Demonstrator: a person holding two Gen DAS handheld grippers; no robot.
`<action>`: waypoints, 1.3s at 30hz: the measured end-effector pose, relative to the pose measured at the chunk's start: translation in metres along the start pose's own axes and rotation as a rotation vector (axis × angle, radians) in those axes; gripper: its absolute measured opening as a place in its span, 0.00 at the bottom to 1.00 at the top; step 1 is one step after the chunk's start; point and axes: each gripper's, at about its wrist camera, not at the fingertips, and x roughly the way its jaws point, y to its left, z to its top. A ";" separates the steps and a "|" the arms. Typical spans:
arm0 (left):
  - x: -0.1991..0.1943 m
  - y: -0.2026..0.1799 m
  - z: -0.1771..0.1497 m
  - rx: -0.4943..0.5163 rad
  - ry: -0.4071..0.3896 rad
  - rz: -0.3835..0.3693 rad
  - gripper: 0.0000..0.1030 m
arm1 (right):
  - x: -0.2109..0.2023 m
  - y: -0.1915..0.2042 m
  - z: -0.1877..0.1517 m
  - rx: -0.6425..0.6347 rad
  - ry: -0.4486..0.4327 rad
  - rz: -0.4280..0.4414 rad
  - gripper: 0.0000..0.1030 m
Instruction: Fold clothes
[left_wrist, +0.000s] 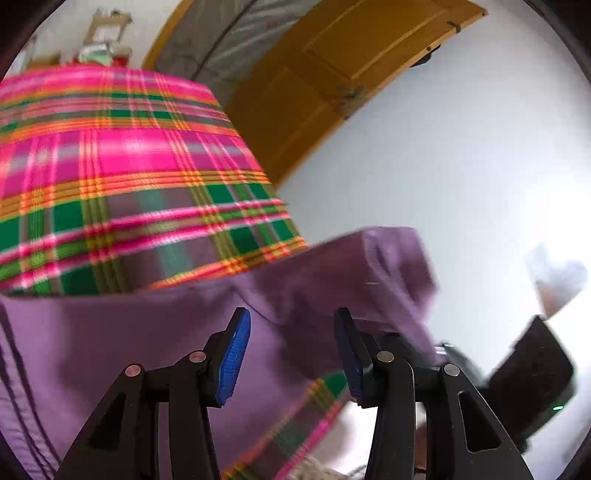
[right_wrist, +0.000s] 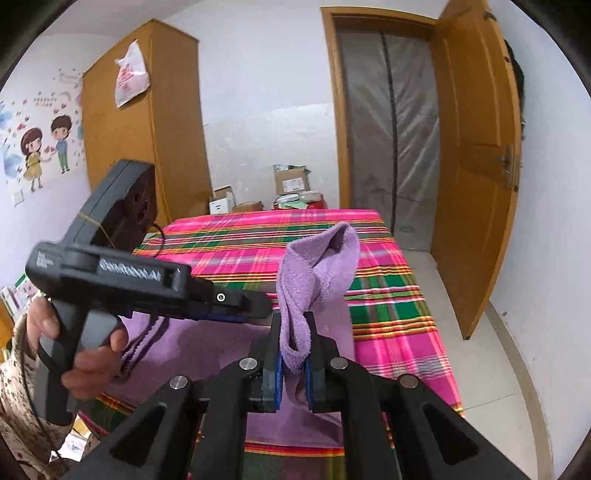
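Above the pink-and-green plaid bedspread (right_wrist: 388, 288), the right gripper (right_wrist: 293, 363) pinches an edge of the soft lilac terry towel (right_wrist: 314, 269), which stands looped upward. The left gripper (left_wrist: 291, 354), jaws apart and empty, sits just beside it, over cloth spread leftward.

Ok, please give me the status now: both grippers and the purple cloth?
Right hand-held gripper shut on purple cloth, corner lifted. Left hand-held gripper open, cloth between its fingers. Rest of cloth lies on plaid bed cover. Nothing in the way.
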 end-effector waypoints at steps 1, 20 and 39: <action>-0.003 0.000 -0.001 -0.006 0.004 -0.015 0.50 | 0.003 0.004 0.001 -0.001 0.006 0.007 0.09; -0.051 0.038 -0.012 -0.095 -0.078 0.048 0.54 | 0.050 0.070 -0.011 -0.052 0.131 0.157 0.09; -0.058 0.056 -0.019 -0.094 -0.101 0.195 0.54 | 0.101 0.086 -0.046 -0.029 0.288 0.244 0.09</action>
